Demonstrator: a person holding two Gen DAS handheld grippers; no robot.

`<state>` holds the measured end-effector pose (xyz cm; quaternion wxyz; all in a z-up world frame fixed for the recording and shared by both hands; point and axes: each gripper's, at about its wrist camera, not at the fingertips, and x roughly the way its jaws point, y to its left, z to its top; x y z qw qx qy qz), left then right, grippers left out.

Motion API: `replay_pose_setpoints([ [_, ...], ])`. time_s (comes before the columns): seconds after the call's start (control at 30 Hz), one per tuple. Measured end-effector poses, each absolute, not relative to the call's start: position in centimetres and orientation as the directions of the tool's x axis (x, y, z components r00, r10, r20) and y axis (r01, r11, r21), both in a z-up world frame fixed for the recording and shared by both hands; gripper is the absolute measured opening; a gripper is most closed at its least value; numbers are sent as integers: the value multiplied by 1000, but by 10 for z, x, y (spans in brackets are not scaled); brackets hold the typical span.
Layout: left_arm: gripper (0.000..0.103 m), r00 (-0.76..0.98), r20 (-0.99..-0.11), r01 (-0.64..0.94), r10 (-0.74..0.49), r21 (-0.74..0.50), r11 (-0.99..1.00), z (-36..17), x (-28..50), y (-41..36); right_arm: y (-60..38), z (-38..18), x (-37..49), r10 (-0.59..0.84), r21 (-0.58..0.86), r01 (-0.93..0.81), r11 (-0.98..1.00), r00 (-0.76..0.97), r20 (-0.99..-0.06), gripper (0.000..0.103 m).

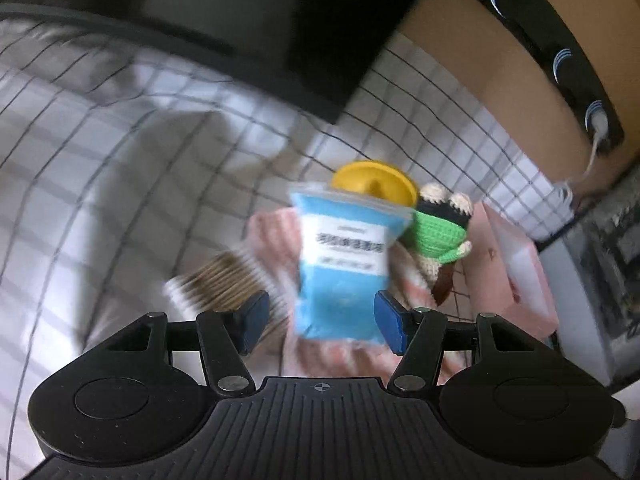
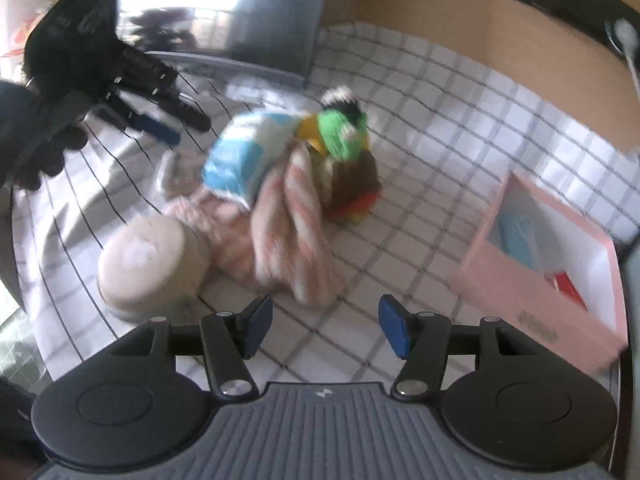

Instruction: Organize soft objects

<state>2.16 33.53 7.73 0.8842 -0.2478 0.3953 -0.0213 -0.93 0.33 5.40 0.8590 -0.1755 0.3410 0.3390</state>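
pink box (image 2: 532,280) open, blue & red items inside

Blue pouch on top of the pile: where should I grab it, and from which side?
Take the blue pouch by its free lower edge, the one nearest the left gripper, coming from that side. It lies tilted on the striped cloth, that end overhanging with nothing against it; its far end butts against the yellow piece and the crocheted doll.

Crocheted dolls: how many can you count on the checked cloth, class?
1, so far as shows: the crocheted doll in green lies atop the pile, beside the blue packet, above the striped cloth. Others may be hidden underneath.
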Motion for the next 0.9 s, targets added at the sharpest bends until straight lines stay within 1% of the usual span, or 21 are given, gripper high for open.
replay_pose_setpoints([
  [0.13,63,701,-683,-173,-204,-440,881,69,52,322,-12,47,-12,412,-60,-652,756,545,-730,59],
  [0.2,63,688,-698,-172,-196,-420,891,65,66,313,-20,46,-16,397,-60,-634,771,552,-733,59],
  [0.27,64,664,-716,-141,-213,-400,906,60,77,300,-26,45,-18,383,-64,-621,781,557,-737,59],
  [0.33,65,633,-749,-113,-197,-342,933,52,87,283,-31,43,-20,368,-64,-607,792,558,-744,59],
  [0.37,67,627,-759,-113,-177,-313,943,48,91,278,-34,43,-21,359,-64,-598,799,560,-747,59],
  [0.4,68,626,-763,-121,-163,-301,946,44,92,275,-36,42,-21,352,-66,-591,804,562,-749,59],
  [0.47,67,633,-757,-147,-164,-326,934,41,95,276,-40,41,-22,337,-74,-579,812,568,-751,59],
  [0.5,65,641,-750,-158,-164,-339,928,40,95,279,-42,41,-22,334,-72,-575,815,568,-752,59],
  [0.53,59,649,-743,-161,-165,-346,924,41,93,280,-44,40,-22,333,-71,-573,816,567,-753,59],
  [0.63,58,674,-718,-157,-174,-369,916,44,75,287,-47,39,-20,336,-56,-565,824,564,-754,59],
  [0.73,58,715,-672,-176,-190,-437,882,50,39,303,-43,38,-13,355,-32,-567,823,558,-750,59],
  [0.9,57,762,-641,-285,-92,-460,841,66,-29,339,-10,39,2,436,12,-639,769,510,-741,59],
])
